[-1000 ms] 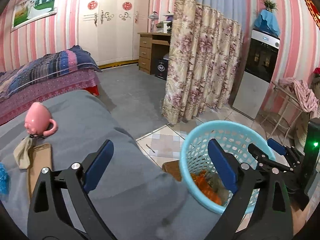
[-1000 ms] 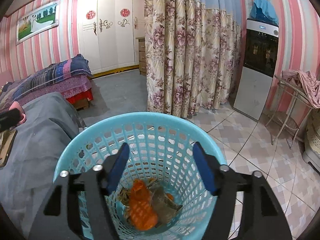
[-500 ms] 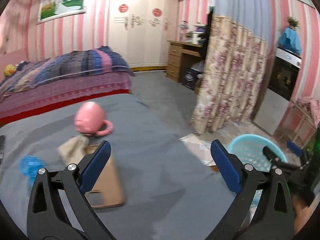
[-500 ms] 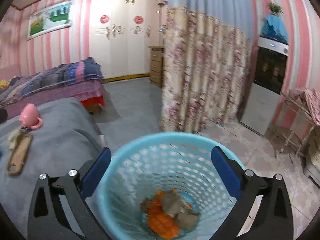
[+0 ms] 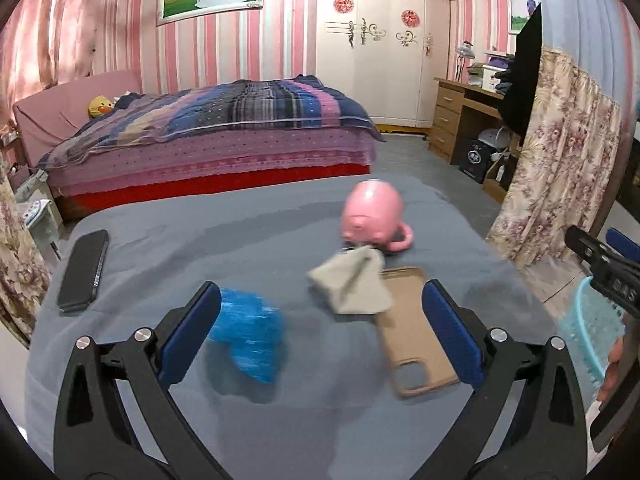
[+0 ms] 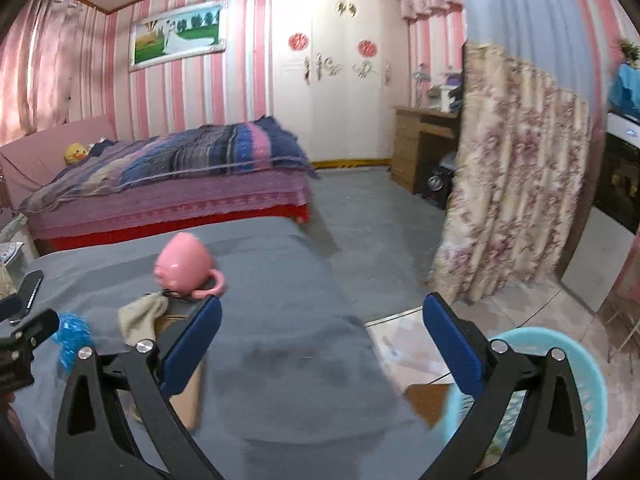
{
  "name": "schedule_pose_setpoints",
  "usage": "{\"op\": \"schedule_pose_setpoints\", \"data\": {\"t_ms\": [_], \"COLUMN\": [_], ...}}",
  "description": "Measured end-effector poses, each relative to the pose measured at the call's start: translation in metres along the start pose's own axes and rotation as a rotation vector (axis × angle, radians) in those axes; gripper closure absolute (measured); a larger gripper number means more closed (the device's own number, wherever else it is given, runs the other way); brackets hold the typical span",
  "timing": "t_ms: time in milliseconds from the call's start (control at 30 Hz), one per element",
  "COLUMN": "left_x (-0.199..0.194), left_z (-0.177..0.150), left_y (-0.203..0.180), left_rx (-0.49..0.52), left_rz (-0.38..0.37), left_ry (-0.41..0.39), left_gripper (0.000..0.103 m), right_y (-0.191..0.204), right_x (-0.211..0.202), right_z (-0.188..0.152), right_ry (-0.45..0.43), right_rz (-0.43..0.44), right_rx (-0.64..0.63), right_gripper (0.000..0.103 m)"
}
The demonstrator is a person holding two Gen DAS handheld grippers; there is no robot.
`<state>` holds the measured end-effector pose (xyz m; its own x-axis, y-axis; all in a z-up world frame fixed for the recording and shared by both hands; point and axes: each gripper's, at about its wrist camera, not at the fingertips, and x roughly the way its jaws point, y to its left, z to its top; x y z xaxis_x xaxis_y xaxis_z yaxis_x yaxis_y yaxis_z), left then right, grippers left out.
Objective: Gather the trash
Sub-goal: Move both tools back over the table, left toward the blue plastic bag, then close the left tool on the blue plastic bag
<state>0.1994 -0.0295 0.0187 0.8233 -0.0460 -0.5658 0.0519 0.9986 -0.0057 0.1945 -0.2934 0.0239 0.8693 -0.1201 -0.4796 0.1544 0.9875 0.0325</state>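
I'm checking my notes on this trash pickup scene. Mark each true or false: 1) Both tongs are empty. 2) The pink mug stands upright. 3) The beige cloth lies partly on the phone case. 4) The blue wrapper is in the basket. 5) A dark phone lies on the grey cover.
1) True: the left tongs and right tongs are open with nothing between them.
2) False: the pink mug sits mouth down.
3) True: the beige cloth overlaps the phone case.
4) False: the blue wrapper lies on the grey cover, apart from the basket.
5) True: the dark phone.
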Motion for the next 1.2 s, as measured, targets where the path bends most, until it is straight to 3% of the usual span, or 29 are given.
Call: {"op": "schedule_pose_setpoints", "data": {"t_ms": [333,500,633,733,800,867,1000,1200], "left_x": [0.033,0.074,0.098,0.107,0.112,0.114,0.112,0.104], "left_z": [-0.011,-0.025,-0.036,-0.041,-0.043,-0.044,-0.043,-0.032], "left_y": [0.048,0.06,0.057,0.063,0.068,0.069,0.071,0.085], "left_rx": [0.021,-0.015,0.012,-0.009,-0.037,-0.042,-0.035,-0.056], "left_rz": [0.087,0.089,0.094,0.069,0.03,0.036,0.023,0.035], "left_ry": [0.052,0.159,0.225,0.262,0.288,0.287,0.271,0.245], "left_gripper": [0.006,0.006,0.008,0.024,0.046,0.052,0.074,0.077], "right_y": [0.062,0.065,0.063,0.062,0.064,0.066,0.071,0.078], "right_x": [0.034,0.042,0.047,0.053,0.056,0.056,0.054,0.056], "right_z": [-0.023,-0.027,-0.029,-0.03,-0.031,-0.032,-0.034,-0.037], "right_ry": [0.034,0.047,0.062,0.078,0.094,0.096,0.095,0.115], "right_rz": [0.037,0.028,0.029,0.026,0.027,0.025,0.026,0.044], "right_rx": [-0.055,-0.062,-0.051,-0.064,-0.068,-0.075,-0.085,-0.086], "right_gripper": [0.005,0.005,0.005,0.005,0.005,0.005,0.005,0.005]}}
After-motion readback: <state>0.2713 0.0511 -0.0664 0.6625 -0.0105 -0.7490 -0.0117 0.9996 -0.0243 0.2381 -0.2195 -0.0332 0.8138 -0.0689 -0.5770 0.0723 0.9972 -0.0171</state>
